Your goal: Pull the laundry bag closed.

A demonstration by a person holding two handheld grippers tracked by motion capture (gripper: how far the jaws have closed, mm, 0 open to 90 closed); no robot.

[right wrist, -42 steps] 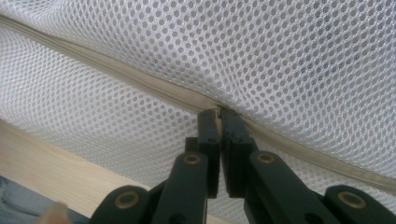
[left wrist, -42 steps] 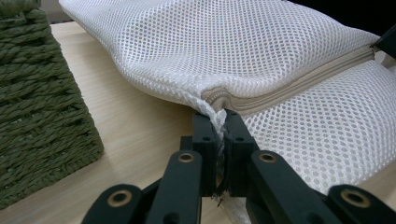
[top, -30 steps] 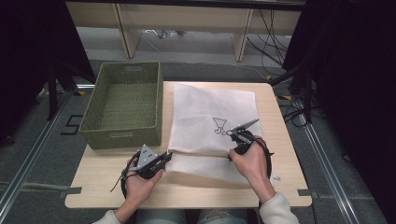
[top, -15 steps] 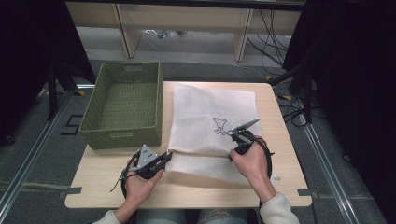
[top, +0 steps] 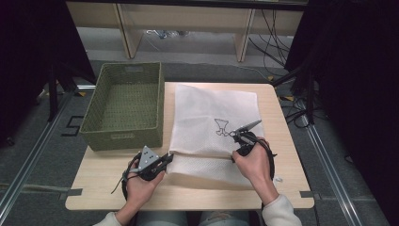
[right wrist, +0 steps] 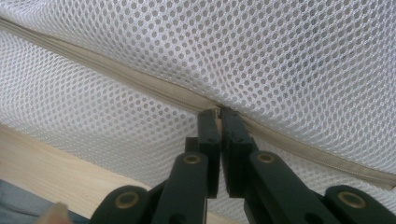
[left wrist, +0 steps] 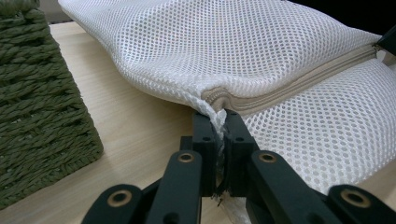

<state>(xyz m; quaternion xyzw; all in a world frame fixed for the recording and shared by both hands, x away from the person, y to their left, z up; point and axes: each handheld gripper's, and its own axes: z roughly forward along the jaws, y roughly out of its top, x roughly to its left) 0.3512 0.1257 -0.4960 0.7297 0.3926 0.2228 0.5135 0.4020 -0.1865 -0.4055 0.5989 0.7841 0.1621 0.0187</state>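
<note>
Nothing's moved: our left gripper (left wrist: 219,122) pinches the mesh bag's (top: 214,113) corner, right gripper (right wrist: 219,114) clamps its zipper (right wrist: 140,86). Soft, floppy stuff, so we grab seams.

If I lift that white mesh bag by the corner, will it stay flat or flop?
Probably flop: the mesh bag already bends and puckers where the left gripper pinches its corner. It looks thin and flat, so likely light. The zipper seam may hold slightly straighter than the mesh.
</note>
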